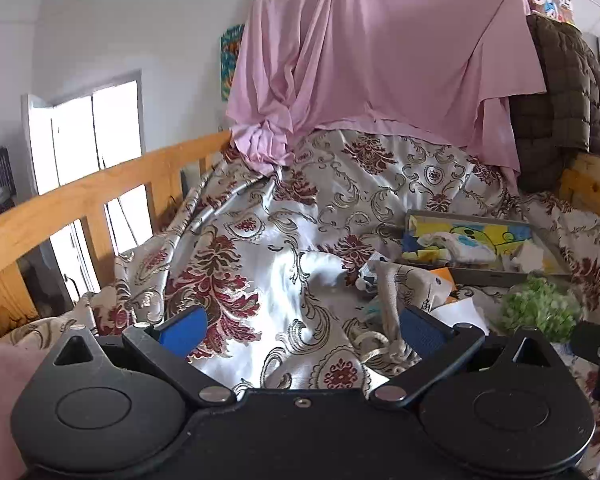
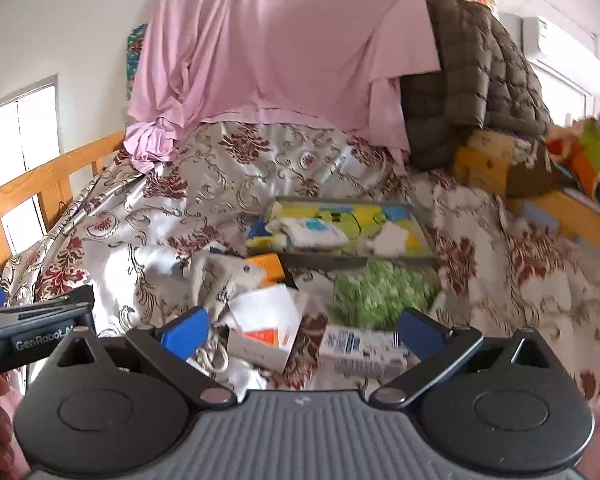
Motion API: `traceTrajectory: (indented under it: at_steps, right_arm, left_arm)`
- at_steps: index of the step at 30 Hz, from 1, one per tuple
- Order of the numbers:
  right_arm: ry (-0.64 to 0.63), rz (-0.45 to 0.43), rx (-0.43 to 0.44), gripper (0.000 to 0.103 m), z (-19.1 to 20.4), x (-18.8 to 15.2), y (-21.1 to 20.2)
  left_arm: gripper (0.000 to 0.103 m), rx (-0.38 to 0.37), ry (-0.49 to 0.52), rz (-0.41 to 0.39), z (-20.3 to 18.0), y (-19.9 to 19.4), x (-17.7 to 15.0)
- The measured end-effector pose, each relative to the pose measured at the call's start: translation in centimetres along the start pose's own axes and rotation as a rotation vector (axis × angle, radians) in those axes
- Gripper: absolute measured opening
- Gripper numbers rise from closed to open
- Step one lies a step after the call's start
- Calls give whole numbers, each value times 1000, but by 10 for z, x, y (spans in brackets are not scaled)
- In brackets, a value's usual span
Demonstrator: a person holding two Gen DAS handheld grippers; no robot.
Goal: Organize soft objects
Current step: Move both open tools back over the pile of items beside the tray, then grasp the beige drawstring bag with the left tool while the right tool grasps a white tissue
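A: How are the claws standing?
B: The left claw (image 1: 300, 330) is gaping wide over the bed (image 1: 292, 264); the right claw (image 2: 304, 330) is gaping wide too, holding nothing.
A: And the soft things?
B: The green fluffy bundle (image 2: 380, 292) is lying just in front of the tray (image 2: 424, 258); the white cloth (image 2: 316, 232) is sitting inside that tray.

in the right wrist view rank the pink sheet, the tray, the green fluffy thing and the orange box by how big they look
1. pink sheet
2. tray
3. green fluffy thing, though it lies nearer the camera and is blurred, so its rank against the tray is unsure
4. orange box, partly covered
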State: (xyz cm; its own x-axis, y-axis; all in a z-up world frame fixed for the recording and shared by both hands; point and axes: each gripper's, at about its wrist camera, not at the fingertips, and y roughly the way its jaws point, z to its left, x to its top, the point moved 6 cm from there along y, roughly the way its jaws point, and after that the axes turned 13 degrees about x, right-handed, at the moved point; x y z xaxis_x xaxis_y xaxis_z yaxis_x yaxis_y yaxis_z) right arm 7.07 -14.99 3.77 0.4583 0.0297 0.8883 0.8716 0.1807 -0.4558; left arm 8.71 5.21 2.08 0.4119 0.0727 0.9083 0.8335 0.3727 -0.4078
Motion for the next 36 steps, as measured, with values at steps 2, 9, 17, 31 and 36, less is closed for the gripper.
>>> traceTrajectory:
  at_steps: [2,9,17,31,36]
  right_arm:
    - [-9,18,6,103,-2,3,8]
    - [45,109,94,103,-26,-20,35]
    - [92,235,199,103,-50,-33,85]
    - [-94,212,354,103,-44,-22,177]
    - [-75,176,410,102,-40,-18,189]
  left_arm:
    - [102,-19,15,1,0,4,6]
    - [102,-120,191,-35,-12,16,29]
    - [102,-169,247,136,-22,78,25]
    - [102,-364,251,199,-85,158,10]
    - [102,-432,275,188,-113,178,1]
